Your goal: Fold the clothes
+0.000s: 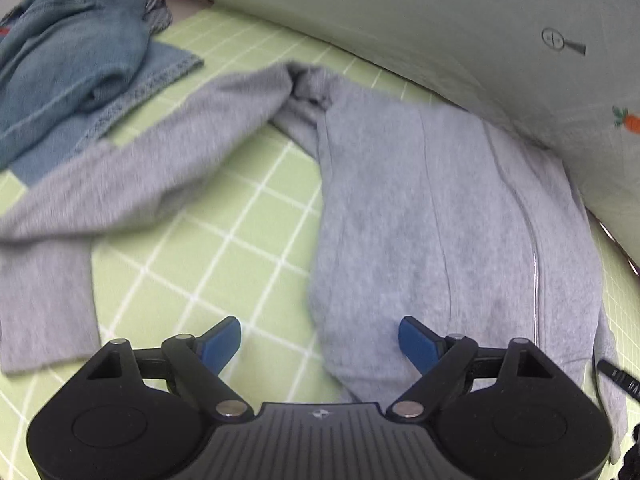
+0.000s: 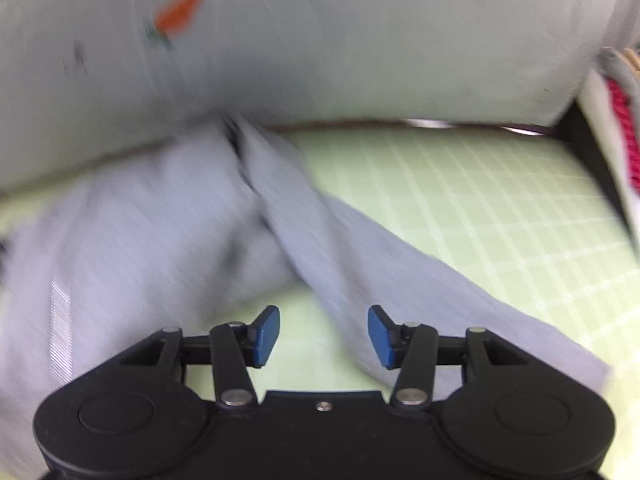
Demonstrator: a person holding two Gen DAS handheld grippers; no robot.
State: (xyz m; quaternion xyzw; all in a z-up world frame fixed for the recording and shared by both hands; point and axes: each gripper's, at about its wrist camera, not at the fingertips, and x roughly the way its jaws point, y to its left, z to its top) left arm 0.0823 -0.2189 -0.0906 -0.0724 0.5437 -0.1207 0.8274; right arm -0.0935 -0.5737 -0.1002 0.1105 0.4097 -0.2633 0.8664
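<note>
A grey zip-up sweater [image 1: 432, 216] lies on the green grid mat [image 1: 224, 248], its body at the right and one sleeve [image 1: 132, 168] stretched out to the left. My left gripper [image 1: 320, 344] is open and empty, over the body's lower left edge. In the right wrist view the same grey sweater [image 2: 132, 240] shows blurred, with its other sleeve [image 2: 392, 276] running down to the right. My right gripper [image 2: 324, 336] is open and empty, just above that sleeve and the mat [image 2: 460, 192].
A blue knit garment [image 1: 68, 68] lies crumpled at the mat's far left. A pale sheet with a carrot print [image 1: 628, 120] stands along the back [image 2: 320, 40]. A red item [image 2: 620, 128] sits at the far right edge.
</note>
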